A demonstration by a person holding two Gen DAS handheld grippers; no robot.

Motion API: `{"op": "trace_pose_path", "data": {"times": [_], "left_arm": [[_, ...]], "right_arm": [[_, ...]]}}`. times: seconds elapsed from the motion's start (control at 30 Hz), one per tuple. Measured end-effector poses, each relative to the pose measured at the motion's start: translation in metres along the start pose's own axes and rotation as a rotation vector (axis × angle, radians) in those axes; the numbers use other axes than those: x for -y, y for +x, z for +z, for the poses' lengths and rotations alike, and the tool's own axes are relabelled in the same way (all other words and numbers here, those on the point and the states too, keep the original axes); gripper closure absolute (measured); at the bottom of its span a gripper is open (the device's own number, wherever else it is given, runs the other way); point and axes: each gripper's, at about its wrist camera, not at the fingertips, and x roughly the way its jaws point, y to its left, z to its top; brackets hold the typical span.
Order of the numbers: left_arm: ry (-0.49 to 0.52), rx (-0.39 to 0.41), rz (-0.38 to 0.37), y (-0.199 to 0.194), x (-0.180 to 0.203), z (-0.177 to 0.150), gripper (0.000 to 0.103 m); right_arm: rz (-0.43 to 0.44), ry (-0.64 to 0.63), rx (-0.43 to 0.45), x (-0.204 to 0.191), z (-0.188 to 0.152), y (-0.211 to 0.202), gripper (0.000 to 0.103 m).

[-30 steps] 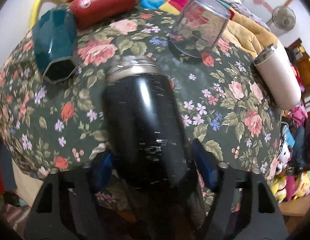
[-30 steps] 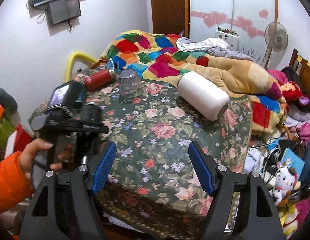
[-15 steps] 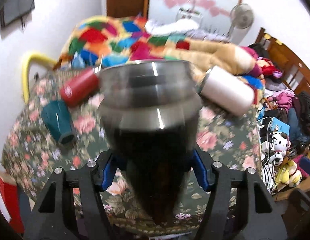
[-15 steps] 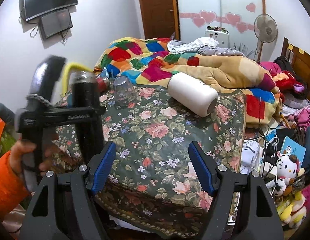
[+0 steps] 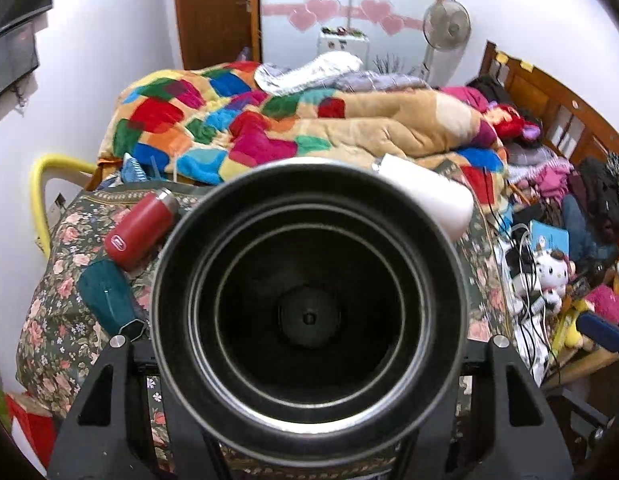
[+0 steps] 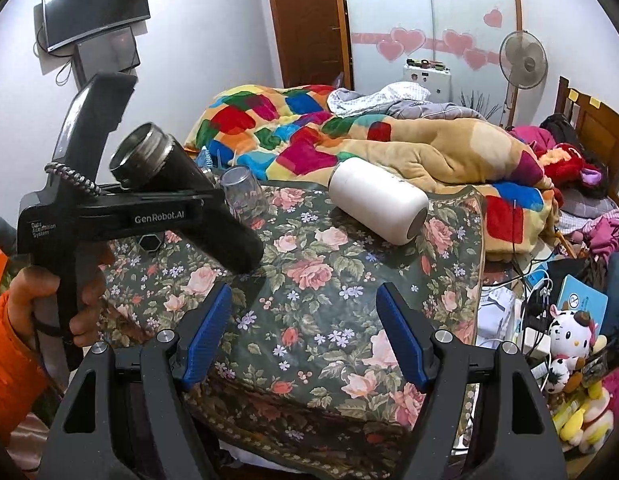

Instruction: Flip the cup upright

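Observation:
My left gripper (image 6: 177,204) is shut on a black steel cup (image 6: 189,208) and holds it in the air above the floral table (image 6: 329,320), tilted, with its silver rim up and to the left. In the left wrist view the cup's open mouth (image 5: 309,316) faces the camera and fills the middle, hiding the fingers. My right gripper (image 6: 303,336) is open and empty over the table's near edge, to the right of the cup.
A white tumbler (image 6: 379,200) lies on its side at the table's far right. A clear glass (image 6: 243,196) stands mouth down at the back. A red flask (image 5: 139,230) and a teal cup (image 5: 109,300) lie at the left. A quilt-covered bed (image 6: 389,140) is behind.
My left gripper has lifted the black cup off the table and turned it over, so its mouth went from pointing down and away to facing up toward the camera. The right gripper stayed open.

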Motion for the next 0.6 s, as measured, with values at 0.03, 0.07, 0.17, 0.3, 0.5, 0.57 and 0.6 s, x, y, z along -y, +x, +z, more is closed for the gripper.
{"op": "trace_pose_path", "data": {"times": [0.03, 0.07, 0.17, 0.3, 0.5, 0.57, 0.6], "left_arm": [[0.008, -0.016, -0.003, 0.003, 0.002, 0.001, 0.039], [0.016, -0.029, -0.004, 0.005, 0.004, 0.000, 0.039], [0.034, -0.058, 0.001, 0.012, 0.006, -0.002, 0.039], [0.031, -0.086, -0.006, 0.023, 0.006, -0.003, 0.039], [0.035, -0.067, -0.001, 0.022, 0.009, -0.003, 0.039], [0.050, -0.060, 0.009, 0.020, 0.010, -0.003, 0.038], [0.060, -0.060, 0.014, 0.017, 0.011, -0.003, 0.038]], "right_arm": [[0.002, 0.002, -0.001, 0.000, 0.000, 0.001, 0.031], [0.001, 0.004, -0.002, 0.001, 0.001, 0.002, 0.031], [0.000, 0.012, -0.006, 0.003, 0.001, 0.005, 0.031], [0.006, 0.016, -0.008, 0.003, 0.001, 0.006, 0.031], [0.009, 0.015, -0.009, 0.002, 0.002, 0.007, 0.031], [0.010, 0.016, -0.006, 0.002, 0.003, 0.006, 0.031], [0.011, 0.016, -0.003, 0.002, 0.003, 0.005, 0.031]]}}
